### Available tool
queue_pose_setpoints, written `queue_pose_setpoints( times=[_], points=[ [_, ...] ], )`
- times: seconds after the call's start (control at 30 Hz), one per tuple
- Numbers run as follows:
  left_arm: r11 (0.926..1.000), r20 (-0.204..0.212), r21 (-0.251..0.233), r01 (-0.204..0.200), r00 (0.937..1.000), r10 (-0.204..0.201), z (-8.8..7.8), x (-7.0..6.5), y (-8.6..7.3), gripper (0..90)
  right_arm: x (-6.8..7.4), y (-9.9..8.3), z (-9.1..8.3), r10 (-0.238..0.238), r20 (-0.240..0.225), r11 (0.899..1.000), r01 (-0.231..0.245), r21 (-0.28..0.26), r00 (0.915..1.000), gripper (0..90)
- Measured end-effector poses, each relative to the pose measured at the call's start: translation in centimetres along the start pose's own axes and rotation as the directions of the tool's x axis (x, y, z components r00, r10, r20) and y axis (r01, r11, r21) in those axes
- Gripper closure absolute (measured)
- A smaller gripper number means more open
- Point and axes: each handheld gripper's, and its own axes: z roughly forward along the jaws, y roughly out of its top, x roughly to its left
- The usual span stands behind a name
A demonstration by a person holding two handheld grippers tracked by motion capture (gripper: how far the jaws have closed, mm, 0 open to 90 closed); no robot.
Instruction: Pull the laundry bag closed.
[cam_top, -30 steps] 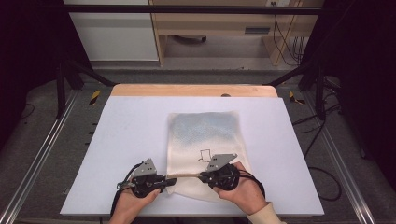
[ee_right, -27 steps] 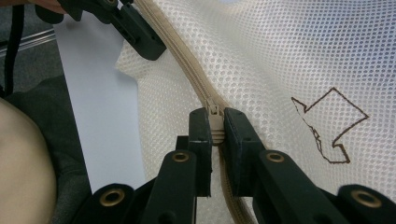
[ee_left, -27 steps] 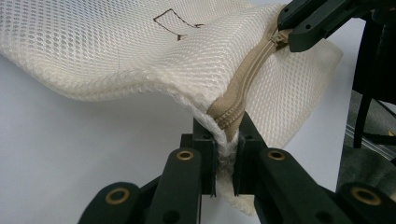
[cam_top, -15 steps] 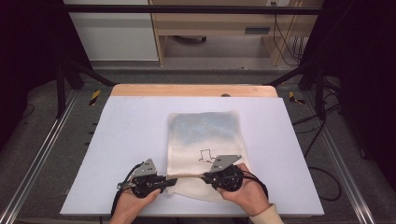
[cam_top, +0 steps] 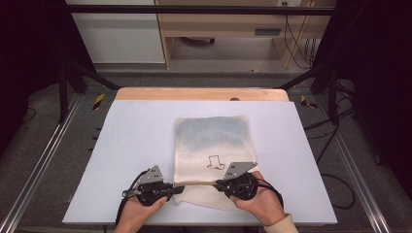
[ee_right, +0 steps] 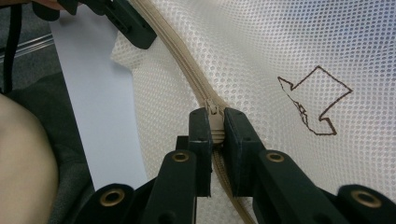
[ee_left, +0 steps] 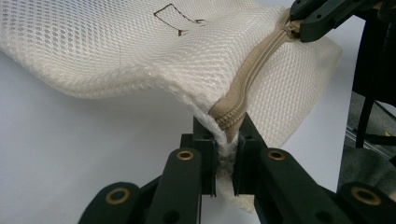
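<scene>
I am holding the mesh bag (cam_top: 212, 145) near the counter's (cam_top: 126, 145) near edge, its far end lying flat toward the middle and its near end lifted slightly. My left hand-held gripper (ee_left: 226, 154) is clamped on the bag's corner at the end of the zipper (ee_left: 252, 79), jaws nearly closed on the fabric. My right hand-held gripper (ee_right: 214, 128) is pinching the slider (ee_right: 212, 112), jaws narrow around it. Compared with a second ago, the right hand-held gripper is sitting slightly farther right along the near edge, away from the left one, which is staying put as the anchor. I judge that I am drawing the slider along the zipper; which way it is working I cannot tell. The bag itself is not shifting on the counter.
</scene>
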Motion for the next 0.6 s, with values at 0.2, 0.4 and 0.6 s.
queue_pose_setpoints(
  times=[0.2,0.4,0.6],
  points=[
    [1.0,-0.002,-0.001,0.0,1.0,0.0,-0.03,0.02,-0.03,82.2,-0.17,-0.12,-0.2,0.004,0.009,1.0,-0.004,-0.001,1.0,82.2],
    [1.0,-0.005,0.002,0.0,1.0,0.0,0.01,-0.06,-0.02,82.2,-0.28,-0.29,-0.4,0.008,0.013,1.0,-0.008,-0.003,0.9999,82.3],
    [1.0,-0.005,0.001,0.002,1.0,-0.002,0.03,-0.08,0.04,82.2,-0.62,-0.57,-0.75,0.02,0.02,1.0,-0.019,-0.005,0.9996,82.3]
  ],
)
